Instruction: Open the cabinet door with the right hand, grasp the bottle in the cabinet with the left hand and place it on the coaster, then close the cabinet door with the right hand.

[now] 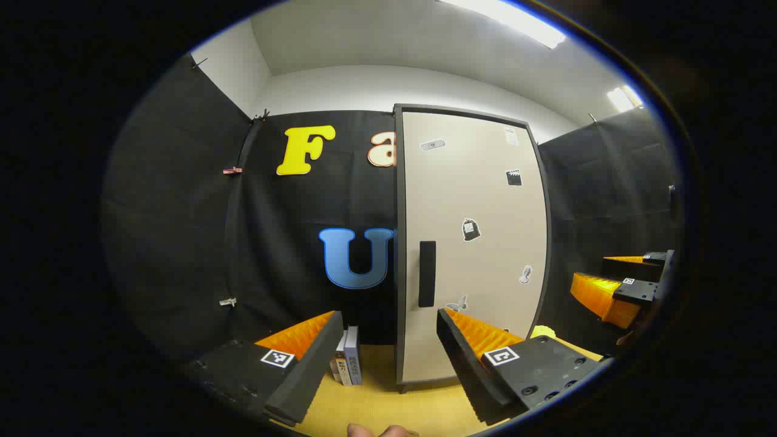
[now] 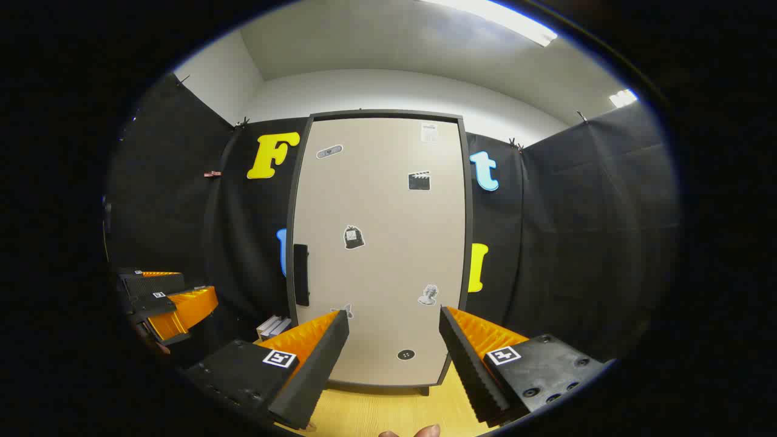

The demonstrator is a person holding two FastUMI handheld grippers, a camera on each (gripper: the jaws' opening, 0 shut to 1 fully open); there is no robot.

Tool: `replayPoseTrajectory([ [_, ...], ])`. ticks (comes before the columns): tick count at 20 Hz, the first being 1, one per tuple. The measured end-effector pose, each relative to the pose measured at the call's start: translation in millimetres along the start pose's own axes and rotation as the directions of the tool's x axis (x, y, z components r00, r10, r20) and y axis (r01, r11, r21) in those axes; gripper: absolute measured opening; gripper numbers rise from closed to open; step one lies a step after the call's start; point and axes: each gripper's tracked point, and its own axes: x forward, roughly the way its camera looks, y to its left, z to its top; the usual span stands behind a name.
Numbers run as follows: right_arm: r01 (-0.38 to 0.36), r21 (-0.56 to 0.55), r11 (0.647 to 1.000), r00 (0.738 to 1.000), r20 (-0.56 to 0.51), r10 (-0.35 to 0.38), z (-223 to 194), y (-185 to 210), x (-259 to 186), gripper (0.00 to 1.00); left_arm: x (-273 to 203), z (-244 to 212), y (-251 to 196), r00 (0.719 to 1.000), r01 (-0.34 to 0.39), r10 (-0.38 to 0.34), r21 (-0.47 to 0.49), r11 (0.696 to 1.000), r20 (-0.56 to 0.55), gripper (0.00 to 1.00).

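A tall beige cabinet (image 1: 470, 243) with a dark frame stands on the yellow wooden table (image 1: 388, 400), its door shut. The door (image 2: 379, 249) carries several stickers and a black vertical handle (image 2: 301, 274) on its left edge, also seen in the left gripper view as the handle (image 1: 427, 274). My left gripper (image 1: 388, 321) is open a short way in front of the cabinet's left edge. My right gripper (image 2: 394, 318) is open, facing the lower door. The right gripper (image 1: 619, 285) also appears at the far right of the left gripper view, and the left gripper (image 2: 164, 300) at the far left of the right gripper view.
A few books (image 1: 347, 363) stand upright on the table just left of the cabinet, seen too as books (image 2: 273, 326) in the right gripper view. A small yellow object (image 1: 543, 332) peeks out behind my left gripper's right finger. Black cloth walls enclose the booth.
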Motion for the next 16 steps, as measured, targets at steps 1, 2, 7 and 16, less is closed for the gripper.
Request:
replayPoseTrajectory([
  [1,-0.001,0.0,1.0,1.0,-0.002,0.001,0.6,1.0,-1.5,0.97,-0.7,-0.3,2.0,1.0,-0.008,0.008,0.005,1.0,-0.002,0.97],
  [2,-0.005,0.001,1.0,1.0,-0.004,0.005,0.3,1.5,-3.1,0.98,-1.5,-0.3,3.3,1.0,-0.012,0.012,0.011,1.0,-0.003,0.98],
  [7,-0.019,0.006,1.0,1.0,-0.015,0.019,0.6,10.6,-11.7,0.98,-7.1,4.4,4.7,1.0,-0.008,0.008,0.022,1.0,0.008,0.98],
  [16,-0.003,0.026,1.0,1.0,-0.015,0.003,5.0,18.6,-20.7,0.98,-18.8,9.5,16.2,1.0,-0.003,0.002,0.024,1.0,0.018,0.97],
])
